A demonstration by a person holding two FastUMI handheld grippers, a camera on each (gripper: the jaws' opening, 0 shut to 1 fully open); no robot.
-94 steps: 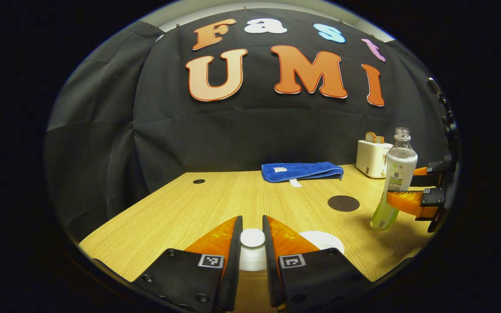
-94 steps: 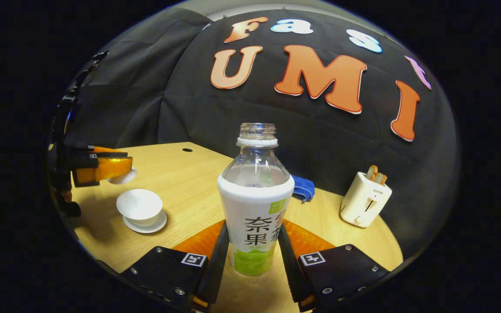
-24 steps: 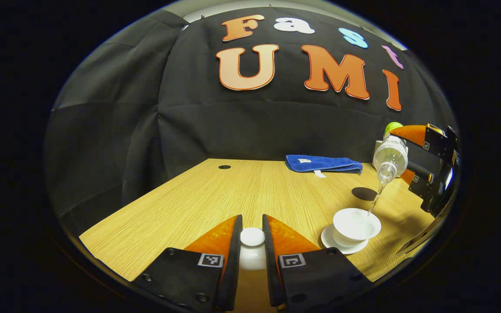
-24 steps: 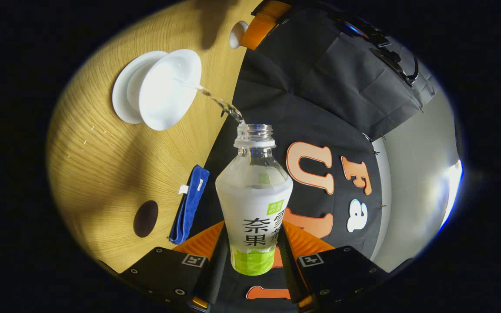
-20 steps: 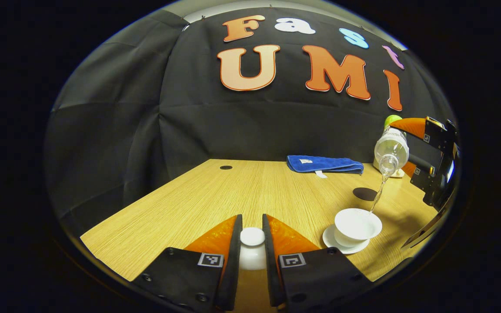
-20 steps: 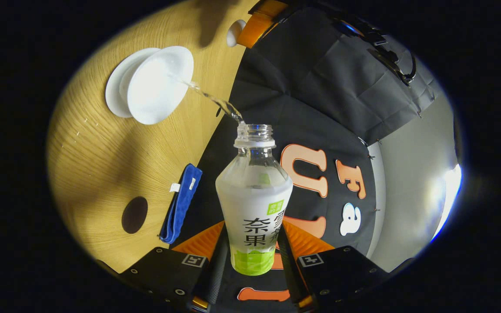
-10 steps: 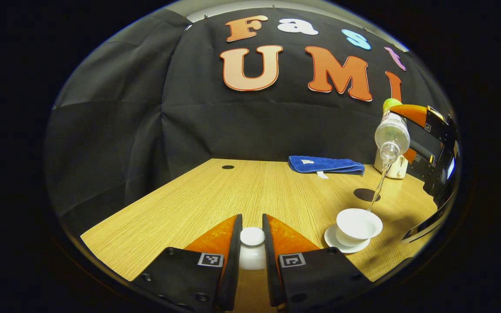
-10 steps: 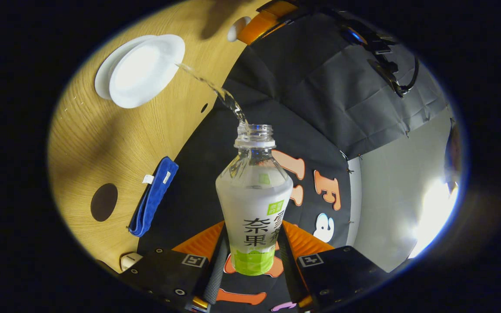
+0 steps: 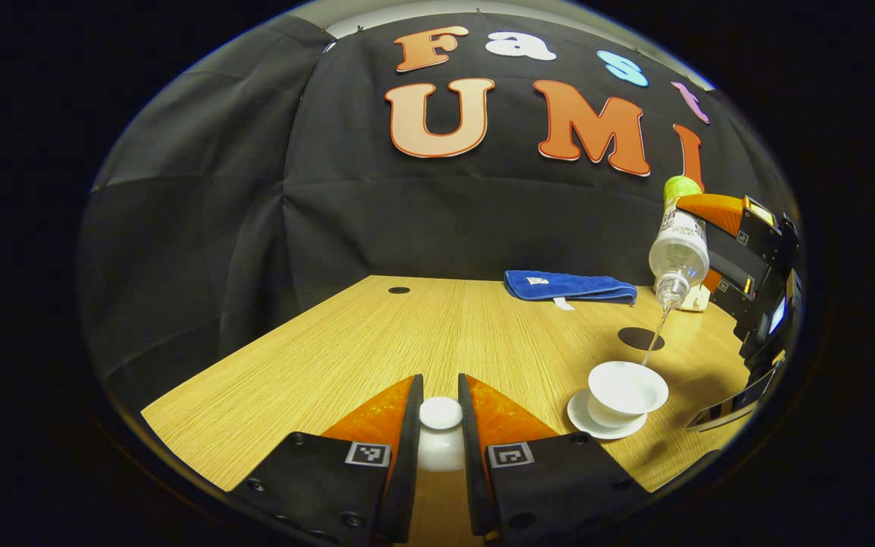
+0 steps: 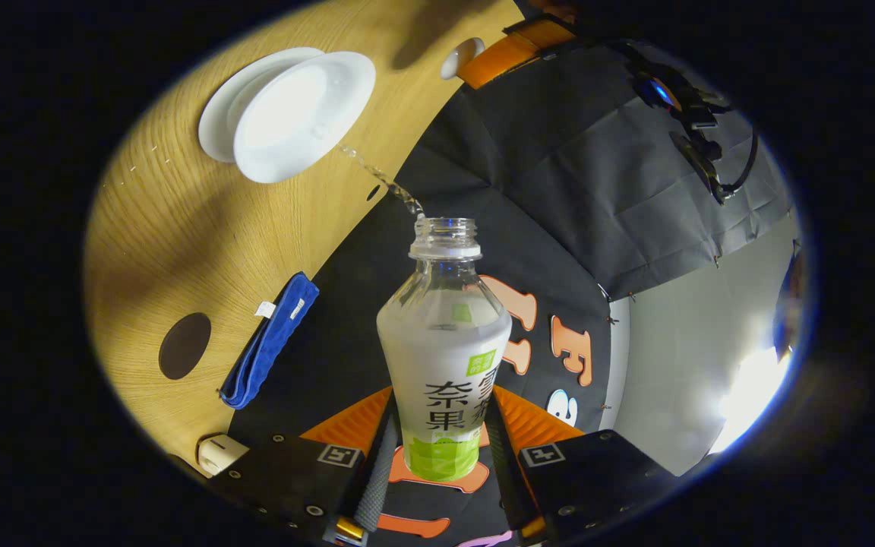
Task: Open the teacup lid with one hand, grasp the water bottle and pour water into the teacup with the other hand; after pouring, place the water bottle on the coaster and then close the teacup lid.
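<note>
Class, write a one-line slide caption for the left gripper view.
Left gripper holds lid; bottle pours into teacup.

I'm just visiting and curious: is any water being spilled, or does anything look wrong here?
Nothing stands out. The water bottle, tipped mouth-down in the right gripper, sends a thin stream to the rim of the open teacup; no puddle shows on the table. The left gripper holds the lid aside.

wooden table [image 9: 422,334] bears saucer [image 9: 582,420], blue cloth [image 9: 568,286], dark coaster [image 9: 641,338].
</note>
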